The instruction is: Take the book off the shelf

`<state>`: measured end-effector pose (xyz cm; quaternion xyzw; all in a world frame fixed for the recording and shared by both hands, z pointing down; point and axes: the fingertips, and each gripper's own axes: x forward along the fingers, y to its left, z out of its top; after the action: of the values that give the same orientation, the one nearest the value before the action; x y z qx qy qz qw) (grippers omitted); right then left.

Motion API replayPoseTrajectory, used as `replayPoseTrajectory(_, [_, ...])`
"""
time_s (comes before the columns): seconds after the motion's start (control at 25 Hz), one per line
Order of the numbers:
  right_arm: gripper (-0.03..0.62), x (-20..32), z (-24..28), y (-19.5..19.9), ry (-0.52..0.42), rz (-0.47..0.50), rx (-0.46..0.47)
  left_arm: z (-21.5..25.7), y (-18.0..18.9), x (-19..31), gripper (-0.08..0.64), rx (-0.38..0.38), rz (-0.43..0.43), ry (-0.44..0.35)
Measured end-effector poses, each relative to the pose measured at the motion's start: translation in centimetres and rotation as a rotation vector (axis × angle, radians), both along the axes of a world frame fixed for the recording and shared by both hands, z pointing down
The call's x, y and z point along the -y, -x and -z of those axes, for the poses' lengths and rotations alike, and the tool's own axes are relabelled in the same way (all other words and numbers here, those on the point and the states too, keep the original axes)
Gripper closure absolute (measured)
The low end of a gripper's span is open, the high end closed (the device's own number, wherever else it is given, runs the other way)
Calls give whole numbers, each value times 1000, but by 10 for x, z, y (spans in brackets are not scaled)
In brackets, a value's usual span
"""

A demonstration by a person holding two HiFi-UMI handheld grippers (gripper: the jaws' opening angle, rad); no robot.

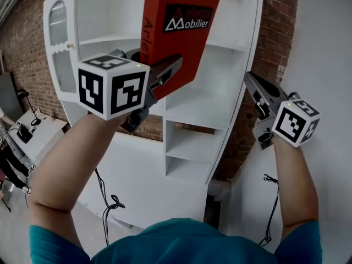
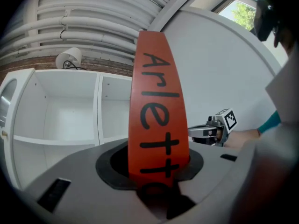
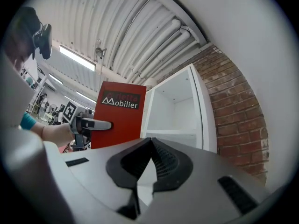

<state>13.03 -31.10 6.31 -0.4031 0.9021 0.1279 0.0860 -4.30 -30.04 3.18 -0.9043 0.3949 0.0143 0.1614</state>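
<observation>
– Teal shirt (image 1: 165, 241) and bare forearms (image 1: 71, 158) sat nearest in the head view. What lay beyond them?
– Room first: a rough red brick wall (image 1: 275, 32), a smooth white wall (image 1: 330, 48) to its right, and overhead a ribbed metal ceiling (image 3: 117, 27) with pale round pipes (image 2: 70, 22).
– And the furniture?
– One tall white shelf unit (image 1: 220, 109), matte, curved down its sides, split into boxy compartments.
– Where was the book?
– Clear of the shelf, held upright with a slight lean in front of the upper compartments. That book (image 1: 181, 32) was a red hardback with black lettering down its spine, clamped between the grey jaws of the left gripper (image 1: 175, 65).
– The other claw?
– Off by the shelf's right edge, the right gripper (image 1: 248, 80) had its ribbed dark pads pressed together.
</observation>
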Motion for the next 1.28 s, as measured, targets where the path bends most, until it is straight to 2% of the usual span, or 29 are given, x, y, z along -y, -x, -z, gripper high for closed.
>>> replayPoseTrajectory(0.28, [571, -1, -56, 11, 41, 64, 3, -102, 3, -6, 396, 24, -71, 50])
replayPoseTrajectory(0.6, [571, -12, -121, 19, 82, 105, -30, -205, 9, -15, 396, -32, -169, 111])
replayPoseTrajectory(0.76, [571, -8, -148, 24, 132, 127, -39, -241, 9, -8, 396, -61, -216, 182])
replayPoseTrajectory(0.96, [571, -9, -210, 24, 201, 168, -14, -309, 6, -10, 396, -46, -236, 221])
replayPoseTrajectory(1.12, [571, -4, -256, 18, 267, 151, -10, -349, 3, -10, 396, -54, -267, 272])
replayPoseTrajectory(1.28, [571, -2, -307, 14, 348, 141, 14, -390, 6, -7, 396, -69, -259, 330])
